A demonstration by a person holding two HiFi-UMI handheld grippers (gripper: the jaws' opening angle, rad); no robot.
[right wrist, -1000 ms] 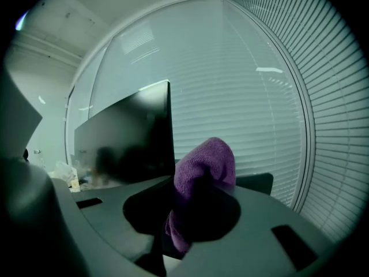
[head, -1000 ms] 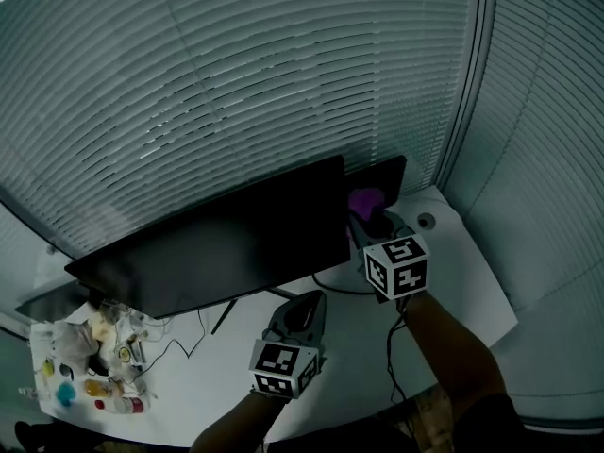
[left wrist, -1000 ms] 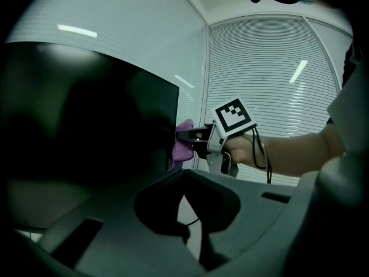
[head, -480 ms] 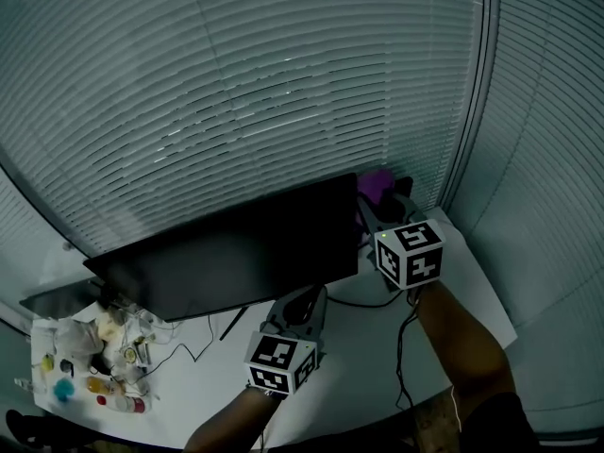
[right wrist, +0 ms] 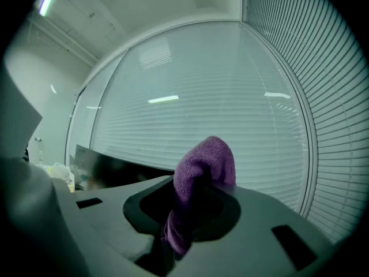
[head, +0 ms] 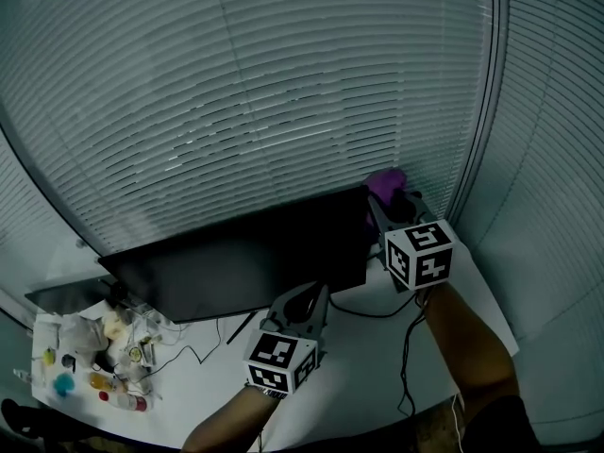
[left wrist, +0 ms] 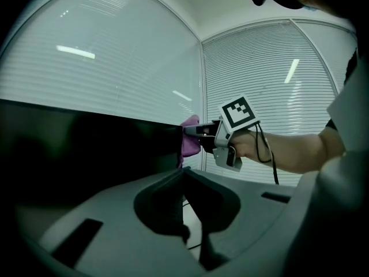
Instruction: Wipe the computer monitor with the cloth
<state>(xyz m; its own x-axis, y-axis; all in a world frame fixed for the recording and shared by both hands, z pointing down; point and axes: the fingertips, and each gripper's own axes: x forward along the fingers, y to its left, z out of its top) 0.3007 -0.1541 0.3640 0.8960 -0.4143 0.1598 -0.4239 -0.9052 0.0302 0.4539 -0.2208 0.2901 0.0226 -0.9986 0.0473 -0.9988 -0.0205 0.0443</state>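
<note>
Right gripper (head: 394, 204): jaws clamped on purple cloth (head: 385, 182) beside upper right corner of monitor (head: 245, 262) | left gripper (head: 316, 298): jaws together, empty.

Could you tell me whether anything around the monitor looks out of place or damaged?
Only the clutter at the left end of the desk: crumpled wrappers and small bottles heaped beside the monitor. The monitor shows no visible damage.

dark monitor (head: 236, 262) on white desk (head: 354, 371), right claw (head: 394, 206) with purple cloth (head: 385, 184) at its edge, left claw (head: 304, 302) below
</note>
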